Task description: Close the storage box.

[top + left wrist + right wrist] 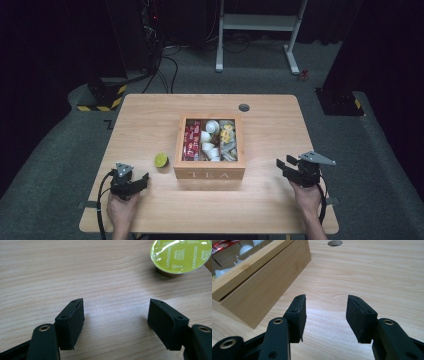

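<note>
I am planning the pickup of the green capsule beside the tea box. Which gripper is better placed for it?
Left. The left gripper is open, near the capsule; the tea box separates the right gripper from it.

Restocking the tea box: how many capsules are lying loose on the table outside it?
1. A green-lidded capsule sits on the table just left of the tea box, ahead of the left tool. Others may hide behind the box.
</note>
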Tool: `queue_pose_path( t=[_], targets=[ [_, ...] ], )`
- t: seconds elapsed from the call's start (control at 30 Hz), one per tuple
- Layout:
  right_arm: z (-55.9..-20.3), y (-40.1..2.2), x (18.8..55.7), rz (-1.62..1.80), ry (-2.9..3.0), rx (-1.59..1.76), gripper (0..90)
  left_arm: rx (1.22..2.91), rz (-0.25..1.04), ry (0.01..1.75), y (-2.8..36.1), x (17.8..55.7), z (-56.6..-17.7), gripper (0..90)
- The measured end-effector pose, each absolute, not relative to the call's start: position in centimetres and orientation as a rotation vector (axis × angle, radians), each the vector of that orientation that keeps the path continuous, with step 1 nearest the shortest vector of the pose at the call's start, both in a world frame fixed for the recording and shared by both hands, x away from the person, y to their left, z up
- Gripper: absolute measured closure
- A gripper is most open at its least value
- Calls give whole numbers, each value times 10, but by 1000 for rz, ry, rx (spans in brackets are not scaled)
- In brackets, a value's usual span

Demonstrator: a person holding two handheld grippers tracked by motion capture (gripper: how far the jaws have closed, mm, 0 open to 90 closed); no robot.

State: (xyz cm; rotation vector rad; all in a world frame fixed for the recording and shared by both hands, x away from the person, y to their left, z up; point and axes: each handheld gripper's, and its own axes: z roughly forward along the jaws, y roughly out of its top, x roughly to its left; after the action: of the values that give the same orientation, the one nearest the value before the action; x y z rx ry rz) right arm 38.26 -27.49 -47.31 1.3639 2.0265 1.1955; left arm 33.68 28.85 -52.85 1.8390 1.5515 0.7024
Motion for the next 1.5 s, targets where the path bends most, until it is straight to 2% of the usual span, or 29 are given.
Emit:
queue_pose_path(
  t=[1.5],
  targets=[
    [-511, -269, 408, 940, 2080, 1442, 472, 1839, 703, 1551, 288, 337, -529, 299]
  ],
)
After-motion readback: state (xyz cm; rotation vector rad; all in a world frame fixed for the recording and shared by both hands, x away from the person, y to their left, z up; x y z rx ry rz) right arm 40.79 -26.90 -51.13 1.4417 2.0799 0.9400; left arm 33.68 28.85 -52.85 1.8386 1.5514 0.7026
